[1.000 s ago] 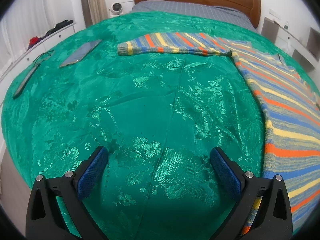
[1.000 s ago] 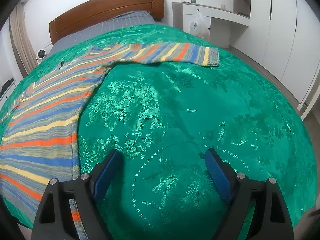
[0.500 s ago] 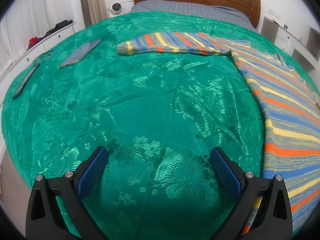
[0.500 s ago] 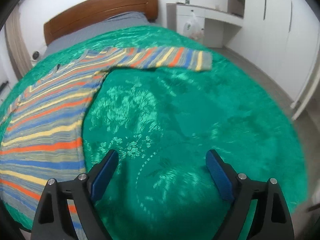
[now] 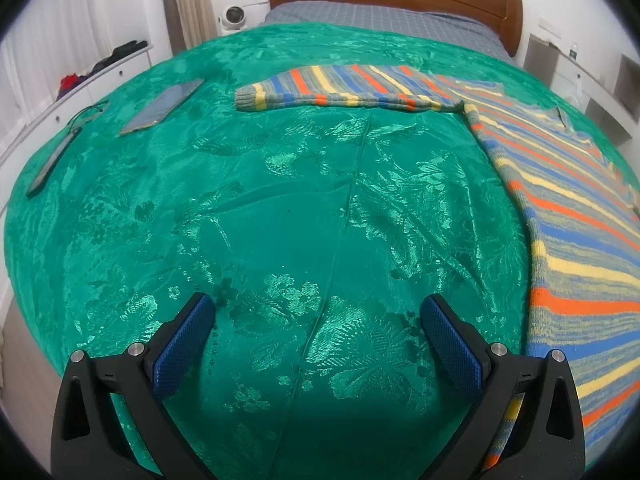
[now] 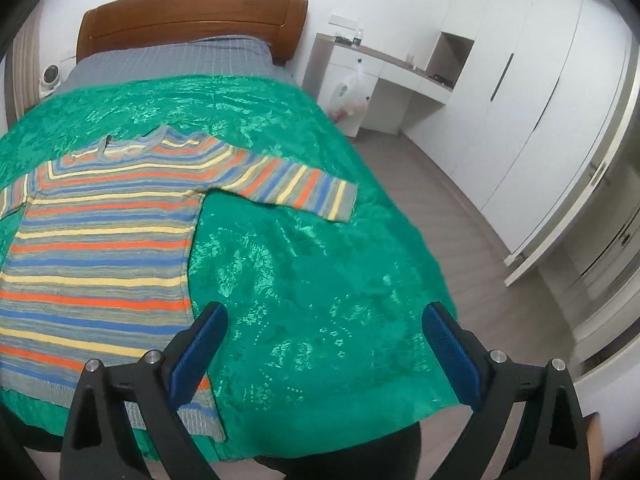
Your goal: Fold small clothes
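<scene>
Striped sweater (image 6: 104,240) spread flat, front up, on the green bedspread (image 6: 312,272), hem toward the foot of the bed, collar toward the wooden headboard (image 6: 192,20). One sleeve (image 6: 288,188) stretched out sideways toward the bed's edge, cuff lying flat on the green cloth; the other sleeve (image 5: 344,90) stretched out the opposite way across the bedspread (image 5: 280,220), cuff pointing toward a tablet (image 5: 164,106) lying well apart from it. Farther along that edge, a slim dark device (image 5: 52,160) with a cable. Grey checked sheet (image 6: 176,60) bare beyond the bedspread, a small white fan (image 6: 50,76) beside the headboard.

Right tongs (image 6: 323,346) held above the foot of the bed, just beside the sweater's hem corner, jaws just opened wider and now far apart, nothing between them. Left tongs (image 5: 318,340) over bare bedspread, sweater body off to one side, jaws far apart, gripping nothing. White wardrobe (image 6: 520,100) and desk (image 6: 400,76) along the wall past the bed.
</scene>
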`<act>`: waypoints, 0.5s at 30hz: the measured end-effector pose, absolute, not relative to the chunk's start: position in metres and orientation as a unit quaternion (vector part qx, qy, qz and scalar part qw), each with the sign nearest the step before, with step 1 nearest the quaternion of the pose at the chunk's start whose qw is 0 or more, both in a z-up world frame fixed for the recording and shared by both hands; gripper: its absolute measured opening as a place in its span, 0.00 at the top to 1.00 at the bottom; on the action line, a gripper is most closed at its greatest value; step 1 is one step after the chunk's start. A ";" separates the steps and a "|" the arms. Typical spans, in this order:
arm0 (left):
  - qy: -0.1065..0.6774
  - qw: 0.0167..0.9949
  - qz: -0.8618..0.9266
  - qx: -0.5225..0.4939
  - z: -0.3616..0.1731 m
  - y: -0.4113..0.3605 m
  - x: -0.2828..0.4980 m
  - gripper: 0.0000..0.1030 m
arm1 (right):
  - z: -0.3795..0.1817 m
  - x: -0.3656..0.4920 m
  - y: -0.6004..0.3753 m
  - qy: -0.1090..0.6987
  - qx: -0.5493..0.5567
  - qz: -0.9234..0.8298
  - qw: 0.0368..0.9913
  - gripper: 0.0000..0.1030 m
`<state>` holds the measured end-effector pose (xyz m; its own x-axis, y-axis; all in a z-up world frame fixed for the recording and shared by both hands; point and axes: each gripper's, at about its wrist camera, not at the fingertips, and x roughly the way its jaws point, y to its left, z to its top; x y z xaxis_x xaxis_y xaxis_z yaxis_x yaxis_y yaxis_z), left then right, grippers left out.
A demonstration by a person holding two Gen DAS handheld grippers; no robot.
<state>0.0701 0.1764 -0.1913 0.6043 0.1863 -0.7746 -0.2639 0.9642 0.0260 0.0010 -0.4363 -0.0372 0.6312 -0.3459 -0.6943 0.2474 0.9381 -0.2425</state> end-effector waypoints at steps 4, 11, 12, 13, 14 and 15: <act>0.427 0.894 0.126 -0.046 -0.191 0.176 0.070 0.00 | -0.023 -0.003 -0.425 0.388 -0.087 -0.169 0.902 0.06; 0.426 0.894 0.126 -0.046 -0.191 0.176 0.070 0.00 | -0.008 -0.005 -0.417 0.389 -0.102 -0.175 0.899 0.06; 0.426 0.895 0.126 -0.046 -0.191 0.176 0.070 0.00 | -0.007 -0.005 -0.416 0.388 -0.103 -0.175 0.899 0.06; 0.426 0.895 0.127 -0.046 -0.191 0.176 0.070 0.00 | -0.006 -0.006 -0.415 0.387 -0.105 -0.175 0.899 0.06; 0.426 0.895 0.127 -0.046 -0.191 0.176 0.070 0.00 | -0.004 -0.006 -0.413 0.385 -0.110 -0.175 0.899 0.06; 0.426 0.895 0.126 -0.046 -0.191 0.176 0.070 0.00 | -0.004 -0.007 -0.412 0.384 -0.112 -0.176 0.899 0.06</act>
<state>0.0699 0.1759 -0.1912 0.6045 0.1869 -0.7743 -0.2657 0.9637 0.0252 -0.0067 -0.4124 -0.0038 0.6433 -0.4030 -0.6510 0.2307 0.9128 -0.3370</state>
